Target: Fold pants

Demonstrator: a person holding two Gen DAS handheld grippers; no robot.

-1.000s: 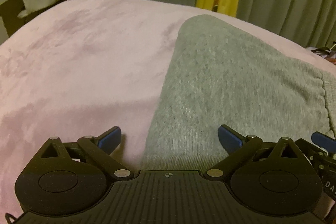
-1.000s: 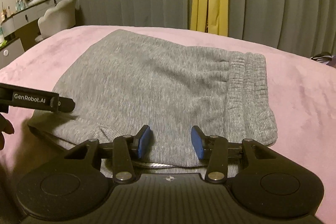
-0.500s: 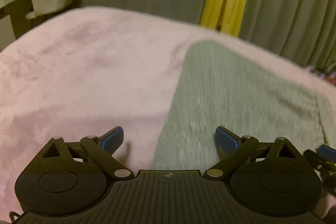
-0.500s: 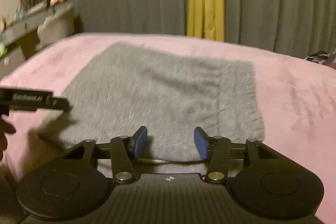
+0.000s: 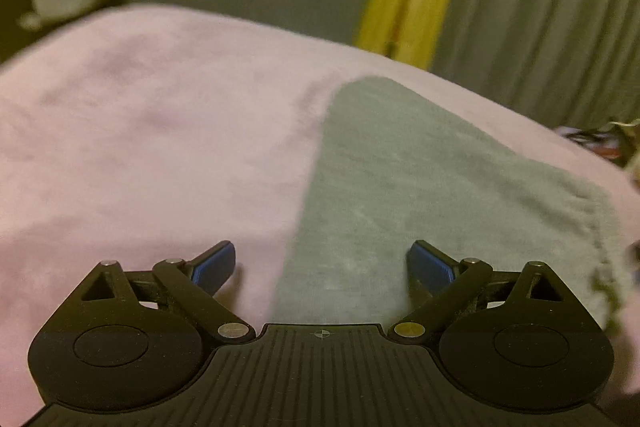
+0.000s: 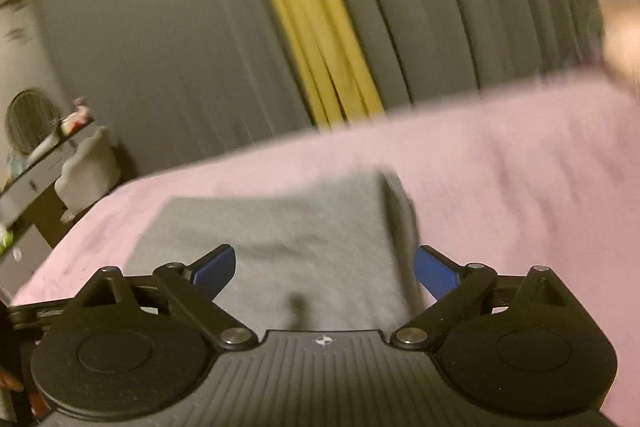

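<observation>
Two grippers, both empty. Left gripper (image 5: 322, 267) spread wide above the left edge of the grey pants (image 5: 420, 187), which lie as a compact folded block on the pink bedspread (image 5: 140, 147). Right gripper (image 6: 324, 269) likewise spread over the pants. Probably folding nearly finished; next, perhaps a final smoothing or straightening.

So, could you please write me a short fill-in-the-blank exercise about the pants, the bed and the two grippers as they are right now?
1. The folded pants are ____ in colour.
2. They lie on a blanket that is ____.
3. Both the left gripper and the right gripper have their jaws ____, holding nothing.
4. Between the grey curtains hangs a ____ strip.

Missing words: grey; pink; open; yellow
</observation>
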